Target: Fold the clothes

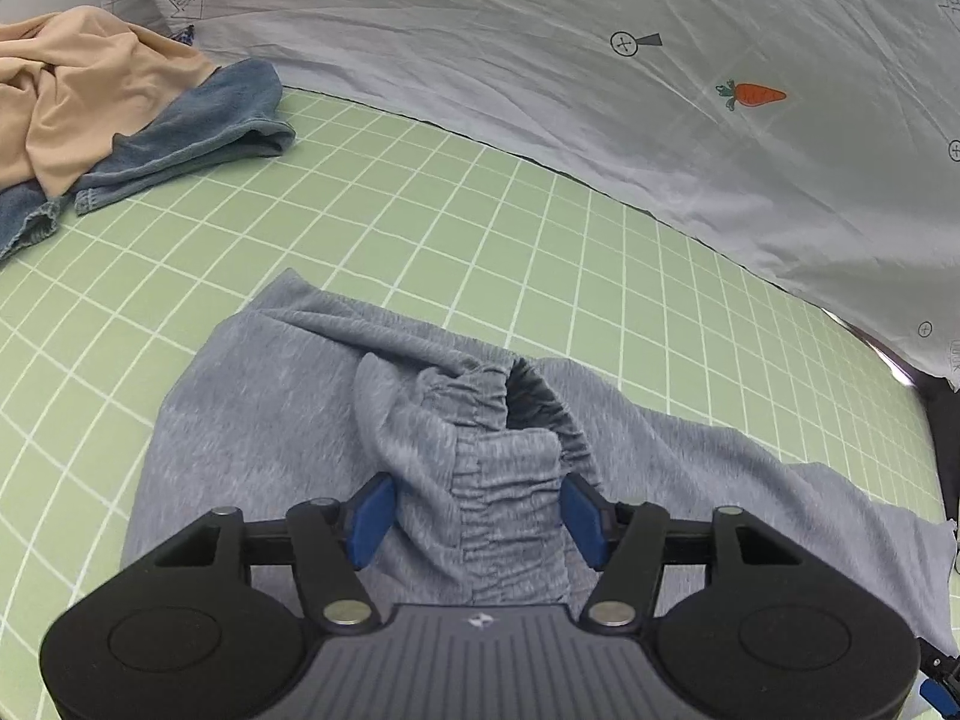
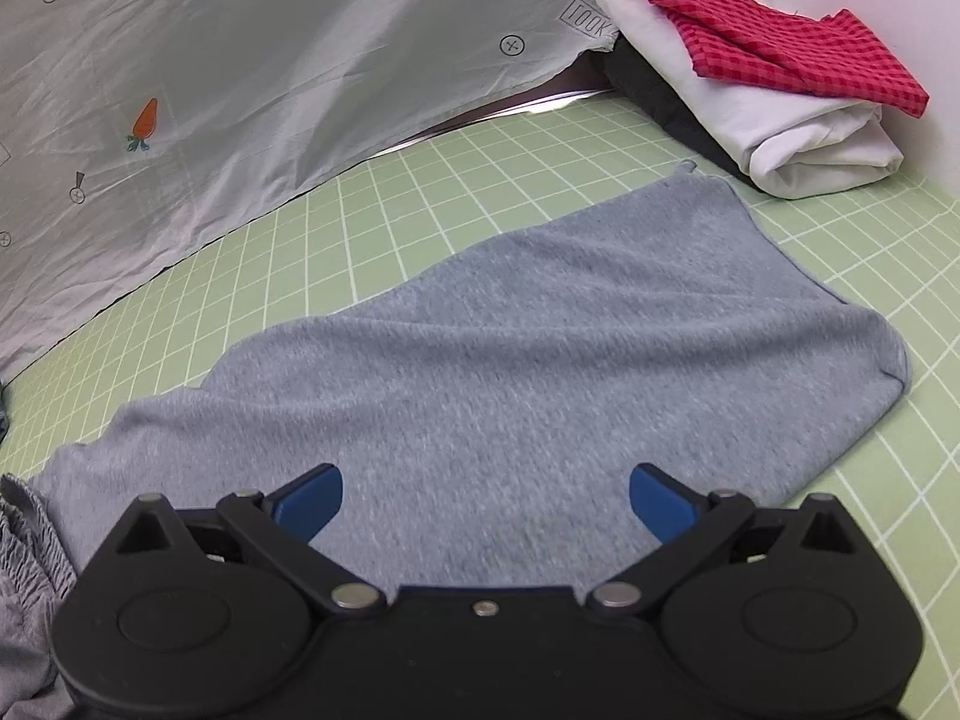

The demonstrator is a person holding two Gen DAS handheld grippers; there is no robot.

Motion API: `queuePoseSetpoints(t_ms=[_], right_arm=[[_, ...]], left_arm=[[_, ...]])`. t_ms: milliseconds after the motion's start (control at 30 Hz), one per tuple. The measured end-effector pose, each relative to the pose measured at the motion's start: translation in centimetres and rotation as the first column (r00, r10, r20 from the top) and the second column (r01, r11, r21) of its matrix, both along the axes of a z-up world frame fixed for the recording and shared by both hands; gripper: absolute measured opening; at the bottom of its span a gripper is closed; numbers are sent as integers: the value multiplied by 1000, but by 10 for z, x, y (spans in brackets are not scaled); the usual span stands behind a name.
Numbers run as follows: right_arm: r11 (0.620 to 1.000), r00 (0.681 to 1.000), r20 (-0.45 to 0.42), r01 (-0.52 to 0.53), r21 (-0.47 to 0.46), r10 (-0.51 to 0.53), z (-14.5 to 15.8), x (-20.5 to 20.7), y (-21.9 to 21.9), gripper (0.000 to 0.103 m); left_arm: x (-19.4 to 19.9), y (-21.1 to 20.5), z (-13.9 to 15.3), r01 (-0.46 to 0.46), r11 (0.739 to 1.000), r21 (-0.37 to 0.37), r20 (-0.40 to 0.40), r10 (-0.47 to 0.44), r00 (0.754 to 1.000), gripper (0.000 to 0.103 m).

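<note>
the grey shorts (image 1: 288,420) lie on the green mat (image 1: 420,192), long axis running sideways from the left gripper (image 1: 477,519) to the right gripper (image 2: 486,501). left jaws straddle the bunched waistband (image 1: 510,480) (pads not visibly pressing); right jaws gape, empty, over the leg.

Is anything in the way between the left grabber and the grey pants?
No, nothing visible is. The left gripper already has the grey pants' bunched waistband between its blue fingers. The other clothes lie far off.
</note>
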State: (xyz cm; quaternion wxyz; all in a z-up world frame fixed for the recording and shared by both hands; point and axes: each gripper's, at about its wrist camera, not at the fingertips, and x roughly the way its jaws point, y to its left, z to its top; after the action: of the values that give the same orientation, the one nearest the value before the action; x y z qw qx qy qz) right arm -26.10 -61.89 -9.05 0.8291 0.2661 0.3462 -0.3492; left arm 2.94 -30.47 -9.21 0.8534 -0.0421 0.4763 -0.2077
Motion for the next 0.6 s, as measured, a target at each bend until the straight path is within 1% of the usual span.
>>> queuePoseSetpoints(t_ms=[33,67,133,233,267,300,333,367,400,433,467,500,567,600], right_arm=[[1000,1000,-5,13,-1,-13,-1,2,-4,103],[1000,1000,-10,26,-1,-26,-2,3,-8,103],[999,999,-29,43,-9,-43,-2,4,-13,103],[998,997,-53,55,-22,-56,-1,2,-18,103],[998,997,-59,57,-25,-58,-1,0,-20,103],[998,996,-64,59,-28,-60,-1,-2,-21,103],[998,996,-67,62,-28,-64,-2,-3,-23,103],[997,995,-68,68,-26,-70,-4,-5,-25,103],[997,994,-73,74,-31,-76,-4,-6,-28,103],[996,993,-79,80,-36,-83,-5,-7,-31,103],[995,992,-86,83,-50,-87,-4,-8,-34,103],[994,992,-93,82,-72,-88,-2,-10,-37,103],[990,990,-104,80,-115,-93,2,-13,-44,103],[988,989,-109,83,-130,-97,3,-15,-48,103]], left_arm=[[4,-5,0,12,1000,0,-6,-12,1000,15],[7,-9,2,32,999,-8,-2,-32,999,14],[9,-16,11,74,996,-52,16,-73,997,6],[5,-27,27,135,982,-129,68,-127,990,6],[3,-32,28,162,976,-149,81,-151,985,8],[2,-37,25,184,971,-156,76,-174,982,21],[3,-45,17,202,969,-140,43,-198,979,32],[3,-54,6,213,972,-98,-6,-214,977,54],[1,-60,-3,210,977,-47,-39,-212,976,58],[-2,-62,-6,205,978,-21,-46,-206,977,58],[-7,-61,-7,204,979,-13,-44,-205,978,60],[-10,-60,-6,203,979,-16,-41,-204,978,71],[-15,-54,-1,192,981,-31,-28,-193,981,86],[-17,-51,3,181,983,-33,-17,-182,983,87]])
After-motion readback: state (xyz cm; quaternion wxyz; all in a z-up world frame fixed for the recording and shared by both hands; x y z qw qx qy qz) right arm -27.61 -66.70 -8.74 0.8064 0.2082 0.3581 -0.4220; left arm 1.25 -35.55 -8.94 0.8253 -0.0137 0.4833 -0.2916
